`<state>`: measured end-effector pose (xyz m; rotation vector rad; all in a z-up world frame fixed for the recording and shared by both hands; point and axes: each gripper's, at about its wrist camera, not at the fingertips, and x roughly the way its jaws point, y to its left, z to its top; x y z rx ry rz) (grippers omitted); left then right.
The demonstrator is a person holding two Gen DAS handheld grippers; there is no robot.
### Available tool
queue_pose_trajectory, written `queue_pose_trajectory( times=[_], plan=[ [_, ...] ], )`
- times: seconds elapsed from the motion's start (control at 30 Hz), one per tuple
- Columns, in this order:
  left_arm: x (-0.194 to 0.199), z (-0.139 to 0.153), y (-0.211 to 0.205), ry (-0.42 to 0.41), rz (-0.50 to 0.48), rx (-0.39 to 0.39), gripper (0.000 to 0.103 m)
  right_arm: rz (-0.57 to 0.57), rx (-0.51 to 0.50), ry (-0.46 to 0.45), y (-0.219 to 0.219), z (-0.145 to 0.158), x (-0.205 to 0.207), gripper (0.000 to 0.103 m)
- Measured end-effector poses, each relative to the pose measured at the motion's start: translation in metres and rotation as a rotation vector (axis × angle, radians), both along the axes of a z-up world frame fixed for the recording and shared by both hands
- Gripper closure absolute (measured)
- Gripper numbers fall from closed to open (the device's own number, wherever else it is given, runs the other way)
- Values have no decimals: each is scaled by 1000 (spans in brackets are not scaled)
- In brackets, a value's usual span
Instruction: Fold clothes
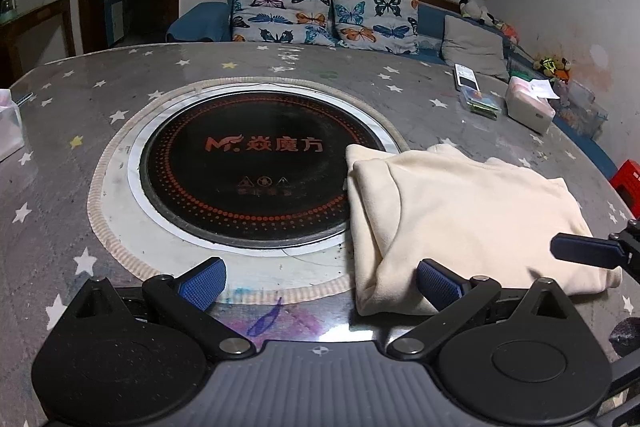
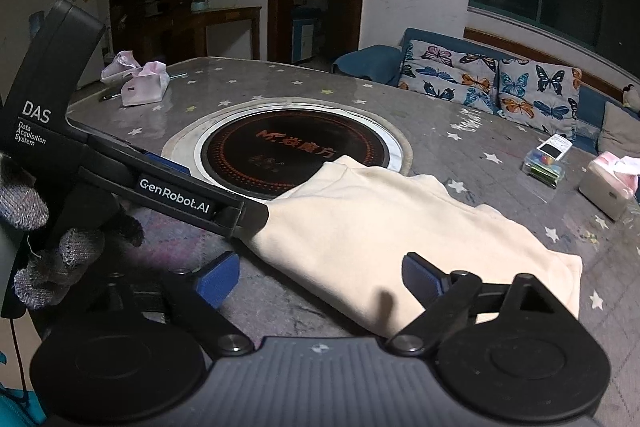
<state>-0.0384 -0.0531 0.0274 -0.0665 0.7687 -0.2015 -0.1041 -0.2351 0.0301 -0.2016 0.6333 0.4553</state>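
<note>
A cream garment (image 1: 468, 219) lies folded into a compact rectangle on the grey star-patterned table, partly over the black round cooktop (image 1: 248, 167). It also shows in the right wrist view (image 2: 384, 239). My left gripper (image 1: 320, 285) is open and empty, hovering at the garment's near left edge; its right finger is over the cloth. My right gripper (image 2: 320, 281) is open and empty, above the garment's near edge. A finger of the right gripper (image 1: 584, 251) shows at the garment's right side. The left gripper's body (image 2: 132, 179) crosses the right wrist view.
The black cooktop (image 2: 292, 151) sits in the table's middle. A remote (image 1: 466, 77), a small clear box (image 1: 482, 103) and a white tissue box (image 1: 528, 107) stand at the far right. A pink tissue pack (image 2: 146, 89) lies far left. A sofa with butterfly cushions (image 1: 320, 15) stands behind.
</note>
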Motion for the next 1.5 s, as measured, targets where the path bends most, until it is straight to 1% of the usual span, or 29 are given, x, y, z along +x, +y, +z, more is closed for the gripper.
queue_pose_trajectory(
  times=[0.27,0.3,0.33,0.47,0.53,0.6,0.73,0.77,0.8,0.83,0.87,0.9,0.97,1.13,1.23,1.3,1.33,1.4,1.43,1.47,1.5],
  plan=[
    [2,5,8,-20,22,-11,0,65,-35,5,15,-1,5,26],
    [3,6,11,-21,27,-13,0,75,-38,6,18,-1,6,30],
    [4,7,13,-23,32,-15,0,84,-42,6,20,-2,6,32],
    [8,8,21,-12,50,-31,0,121,-70,2,32,-4,9,34],
    [11,9,25,-3,54,-60,0,151,-103,-12,42,-7,9,34],
    [13,10,26,4,54,-84,0,176,-128,-16,51,-9,10,42],
    [18,12,27,17,51,-131,0,176,-174,-19,61,-16,13,52],
    [20,13,26,19,47,-147,0,167,-180,-25,61,-17,14,58],
    [20,14,26,21,42,-162,0,159,-175,-26,60,-17,15,67],
    [21,14,25,23,38,-177,0,151,-164,-25,58,-16,16,72],
    [23,15,23,29,36,-191,0,144,-146,-19,55,-15,18,82],
    [25,15,22,36,35,-206,0,138,-121,-12,52,-13,19,86],
    [30,15,20,52,36,-234,0,123,-73,-1,44,-9,22,91],
    [47,13,14,110,58,-322,1,101,45,3,22,6,19,96],
    [58,9,11,155,77,-378,1,106,105,-8,11,18,13,101],
    [63,4,9,190,83,-419,7,118,130,-22,7,26,8,101],
    [64,1,9,209,84,-440,8,122,128,-23,7,26,8,101],
    [66,-5,8,235,107,-451,10,130,106,-17,10,21,9,101],
    [66,-5,10,228,114,-451,10,134,94,-14,11,19,9,101],
    [65,-5,12,221,120,-450,10,137,83,-11,13,17,10,99],
    [65,-4,13,215,126,-449,10,141,72,-9,14,14,10,93]
  ],
)
